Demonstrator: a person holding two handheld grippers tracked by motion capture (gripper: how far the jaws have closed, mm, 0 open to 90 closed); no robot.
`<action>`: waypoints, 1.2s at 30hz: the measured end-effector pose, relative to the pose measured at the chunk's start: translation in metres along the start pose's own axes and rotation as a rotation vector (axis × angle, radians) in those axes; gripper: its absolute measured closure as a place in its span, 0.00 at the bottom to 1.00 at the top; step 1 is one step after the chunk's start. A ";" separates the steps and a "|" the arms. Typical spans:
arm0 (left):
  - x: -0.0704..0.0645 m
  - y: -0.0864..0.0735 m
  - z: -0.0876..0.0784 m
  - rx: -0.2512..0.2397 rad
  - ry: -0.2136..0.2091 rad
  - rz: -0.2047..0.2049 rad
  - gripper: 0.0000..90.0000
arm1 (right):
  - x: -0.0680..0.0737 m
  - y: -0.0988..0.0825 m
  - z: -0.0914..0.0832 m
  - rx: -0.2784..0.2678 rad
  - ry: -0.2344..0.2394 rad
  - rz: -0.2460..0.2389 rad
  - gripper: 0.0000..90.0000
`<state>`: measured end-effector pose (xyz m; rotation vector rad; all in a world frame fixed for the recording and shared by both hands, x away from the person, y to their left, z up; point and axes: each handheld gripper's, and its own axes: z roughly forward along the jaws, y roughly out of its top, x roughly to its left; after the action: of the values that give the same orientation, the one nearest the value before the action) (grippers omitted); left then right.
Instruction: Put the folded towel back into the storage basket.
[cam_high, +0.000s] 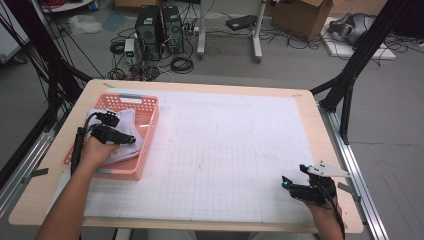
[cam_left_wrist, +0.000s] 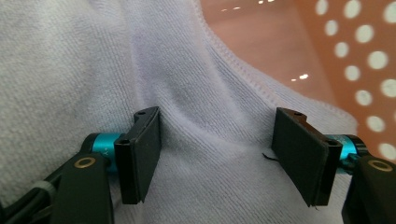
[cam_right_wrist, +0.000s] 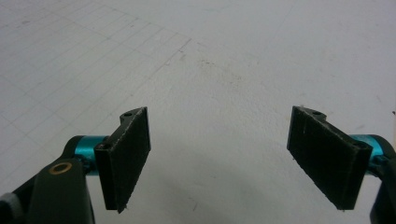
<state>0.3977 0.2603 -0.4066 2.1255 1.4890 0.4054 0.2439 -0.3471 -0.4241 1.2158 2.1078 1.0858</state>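
The person's left claw (cam_high: 131, 140) is hovering inside a pink plastic basket (cam_high: 150, 131), its jaws standing wide apart and straddling a raised fold of a pale lilac towel (cam_left_wrist: 219, 140) without pinching it. The towel is lying bunched in the basket, directly beneath and ahead of this claw, with its stitched hem (cam_left_wrist: 243, 70) running just beyond the jaw tips and the basket's perforated wall rising on the far side. The right claw (cam_right_wrist: 219, 158) is resting well apart from it, jaws also spread with nothing between them, pointing across the bare gridded sheet that is covering the worktop (cam_high: 300, 105).

The risk from here is judged to be a shallow bite: the towel is soft, looped terry, thick and loosely heaped, so closing on only the crest of the fold could catch a single layer and let the rest slide out or drag unevenly. Lifting it could also snag the hem on the basket's rim, and the light basket, a rectangular tray of thin latticed plastic, may be tipping or travelling along with the cloth since nothing is steadying it.
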 end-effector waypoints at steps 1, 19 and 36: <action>0.000 0.000 0.000 0.000 0.000 0.000 0.37 | 0.000 0.000 0.000 0.000 0.000 0.000 0.23; -0.001 -0.006 -0.008 -0.146 -0.275 0.140 0.45 | 0.001 0.000 0.002 0.008 0.002 0.000 0.23; 0.026 -0.014 -0.010 -0.087 0.121 -0.056 0.41 | 0.002 0.000 0.002 0.014 0.004 -0.004 0.23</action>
<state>0.3905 0.2908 -0.4071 2.0180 1.5643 0.5767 0.2449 -0.3445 -0.4255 1.2161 2.1231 1.0745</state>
